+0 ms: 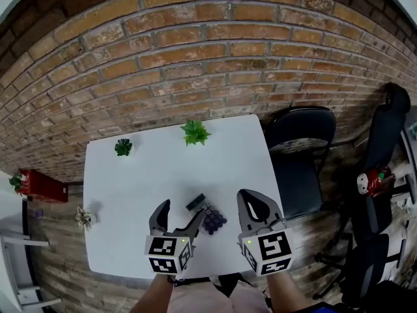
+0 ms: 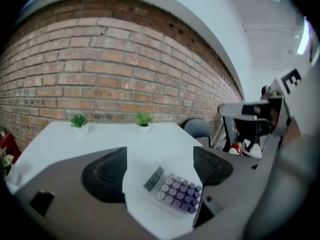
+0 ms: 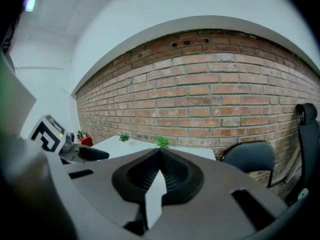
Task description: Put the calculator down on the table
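Note:
The calculator [image 1: 206, 214], with a black display and purple keys, lies flat on the white table [image 1: 150, 188] near its front edge. My left gripper [image 1: 179, 215] is open, its right jaw right beside the calculator. In the left gripper view the calculator [image 2: 172, 189] rests on the table between the spread jaws of the left gripper [image 2: 160, 171], touching neither pad. My right gripper [image 1: 251, 204] hovers just to the right of the calculator, shut and empty. The right gripper view shows the right gripper [image 3: 160, 156] with its pads pressed together at the tips.
Two small potted plants [image 1: 195, 133] [image 1: 123, 147] stand at the table's far edge by the brick wall [image 1: 208, 57], and a third plant [image 1: 83, 217] at the left edge. A black chair [image 1: 301, 149] stands right of the table. A red box [image 1: 40, 186] is on the floor at the left.

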Demonstrator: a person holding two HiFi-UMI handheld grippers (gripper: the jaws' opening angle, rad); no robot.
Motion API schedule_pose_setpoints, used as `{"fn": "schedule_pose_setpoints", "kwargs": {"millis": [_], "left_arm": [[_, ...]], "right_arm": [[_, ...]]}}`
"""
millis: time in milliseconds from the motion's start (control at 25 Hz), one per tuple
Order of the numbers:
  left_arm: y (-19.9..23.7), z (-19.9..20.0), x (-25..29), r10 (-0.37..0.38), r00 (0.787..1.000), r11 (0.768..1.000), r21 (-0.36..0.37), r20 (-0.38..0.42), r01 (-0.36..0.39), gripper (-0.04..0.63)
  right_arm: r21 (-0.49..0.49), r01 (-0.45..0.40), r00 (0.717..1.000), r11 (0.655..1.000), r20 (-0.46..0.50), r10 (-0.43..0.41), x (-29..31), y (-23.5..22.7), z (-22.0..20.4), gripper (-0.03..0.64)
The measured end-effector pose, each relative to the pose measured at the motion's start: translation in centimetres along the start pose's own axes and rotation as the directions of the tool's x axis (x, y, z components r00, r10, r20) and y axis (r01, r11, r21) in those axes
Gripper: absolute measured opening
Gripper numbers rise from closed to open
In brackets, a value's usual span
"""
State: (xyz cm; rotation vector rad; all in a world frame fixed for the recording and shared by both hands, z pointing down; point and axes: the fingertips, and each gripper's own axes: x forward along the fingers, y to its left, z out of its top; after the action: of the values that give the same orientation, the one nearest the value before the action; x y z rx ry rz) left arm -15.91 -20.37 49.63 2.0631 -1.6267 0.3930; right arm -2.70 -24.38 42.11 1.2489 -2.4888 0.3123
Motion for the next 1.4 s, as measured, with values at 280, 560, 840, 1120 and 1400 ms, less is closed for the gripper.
{"fn": "schedule_pose_setpoints", "kwargs": {"millis": [280,560,840,1120,1400], "left_arm": [[0.7,12.6,-7.3,0.165,0.912,0.979,0.049,0.376,-0.197,0.017],[-0.8,17.2,-10.8,0.158,0.852,0.971,0.078,0.499,-0.225,0.015],[-0.8,18.1,-12.0,0.173,0.832,0.964,0.081,0.527,-0.252,0.015],[-1.5,18.0,-12.2,0.165,0.831,0.966,0.085,0.531,-0.245,0.015],[-1.9,17.7,-11.8,0.154,0.839,0.968,0.092,0.522,-0.235,0.015]], "right_arm": [[-0.070,-0.038,0.991,0.997,0.126,0.047,-0.8,1.7,5.7,0.003],[-0.138,-0.060,0.966,0.989,0.240,0.092,-2.0,3.5,10.4,0.002],[-0.177,-0.074,0.954,0.981,0.273,0.122,-2.6,4.5,11.9,-0.002],[-0.184,-0.077,0.944,0.980,0.302,0.131,-3.3,4.9,12.6,-0.002],[-0.189,-0.075,0.946,0.979,0.297,0.129,-3.1,4.9,12.4,-0.002]]}}
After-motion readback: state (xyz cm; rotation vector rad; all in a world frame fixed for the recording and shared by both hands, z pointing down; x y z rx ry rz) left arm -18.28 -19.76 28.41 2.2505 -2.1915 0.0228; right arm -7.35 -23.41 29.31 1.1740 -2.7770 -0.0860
